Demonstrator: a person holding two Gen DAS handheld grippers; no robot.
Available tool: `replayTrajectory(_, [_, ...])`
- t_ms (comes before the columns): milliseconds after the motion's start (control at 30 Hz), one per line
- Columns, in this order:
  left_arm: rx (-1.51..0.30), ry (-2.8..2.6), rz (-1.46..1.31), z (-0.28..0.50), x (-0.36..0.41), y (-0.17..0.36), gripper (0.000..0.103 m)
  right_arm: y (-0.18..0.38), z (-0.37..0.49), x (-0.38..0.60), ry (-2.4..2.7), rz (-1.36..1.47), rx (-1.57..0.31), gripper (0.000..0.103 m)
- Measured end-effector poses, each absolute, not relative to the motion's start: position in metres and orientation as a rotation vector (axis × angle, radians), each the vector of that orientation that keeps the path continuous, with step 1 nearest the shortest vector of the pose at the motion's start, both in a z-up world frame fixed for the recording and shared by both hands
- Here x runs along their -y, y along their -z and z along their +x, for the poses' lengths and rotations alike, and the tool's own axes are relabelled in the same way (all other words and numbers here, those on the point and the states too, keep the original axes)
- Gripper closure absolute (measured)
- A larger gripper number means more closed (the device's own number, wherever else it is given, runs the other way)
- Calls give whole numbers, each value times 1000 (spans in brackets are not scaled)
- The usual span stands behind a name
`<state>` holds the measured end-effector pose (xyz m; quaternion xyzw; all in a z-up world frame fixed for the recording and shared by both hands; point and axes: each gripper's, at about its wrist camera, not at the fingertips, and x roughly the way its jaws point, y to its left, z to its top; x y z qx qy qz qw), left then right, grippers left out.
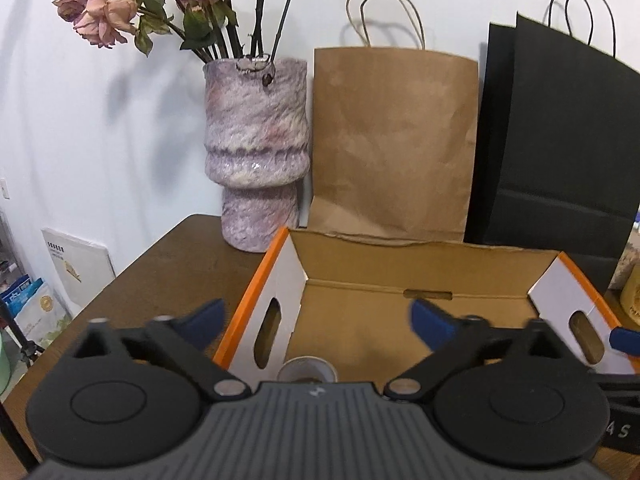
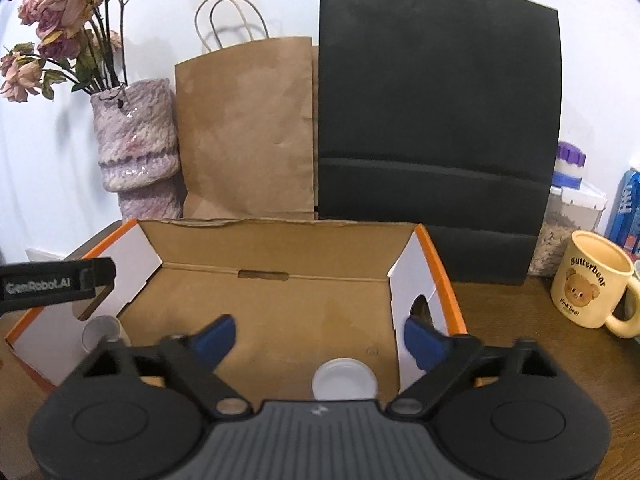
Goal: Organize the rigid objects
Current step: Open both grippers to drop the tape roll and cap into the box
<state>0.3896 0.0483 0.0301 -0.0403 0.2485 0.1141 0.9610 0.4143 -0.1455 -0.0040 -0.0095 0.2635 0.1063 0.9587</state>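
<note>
An open cardboard box point(image 1: 256, 288) with an orange rim sits on the brown table. My left gripper point(image 1: 318, 316) hangs open over the box's front left part, nothing between its blue pads. Just below it a small white cup point(image 1: 306, 368) stands on the box floor. My right gripper point(image 2: 320, 336) is open too, over the front right of the box point(image 2: 440, 268), above a white round cap-topped item point(image 2: 344, 378) on the floor. The same cup point(image 2: 102, 330) shows at the left in the right wrist view, under the left gripper's body point(image 2: 56, 284).
Behind the box stand a mottled purple vase point(image 1: 256, 148) with dried roses, a brown paper bag point(image 1: 394, 144) and a black paper bag point(image 2: 436, 120). A cream bear mug point(image 2: 588, 284) and food containers point(image 2: 572, 200) sit at the right. The table edge point(image 1: 132, 268) falls away on the left.
</note>
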Motion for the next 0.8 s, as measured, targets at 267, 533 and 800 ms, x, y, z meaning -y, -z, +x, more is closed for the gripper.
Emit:
replayTrajectory(267, [-487,-241,-72,386,-46,-36,0,4,415,146,-202,-26,-545,0])
replayTrajectory(533, [-466,-247,-89,373,-48,-49,0,-5,403,148,-194,-25,-516,0])
replayTrajectory(800, [-419,-233,-109,345,-51,-65,0,-22,377,155,-194,-8,-453,0])
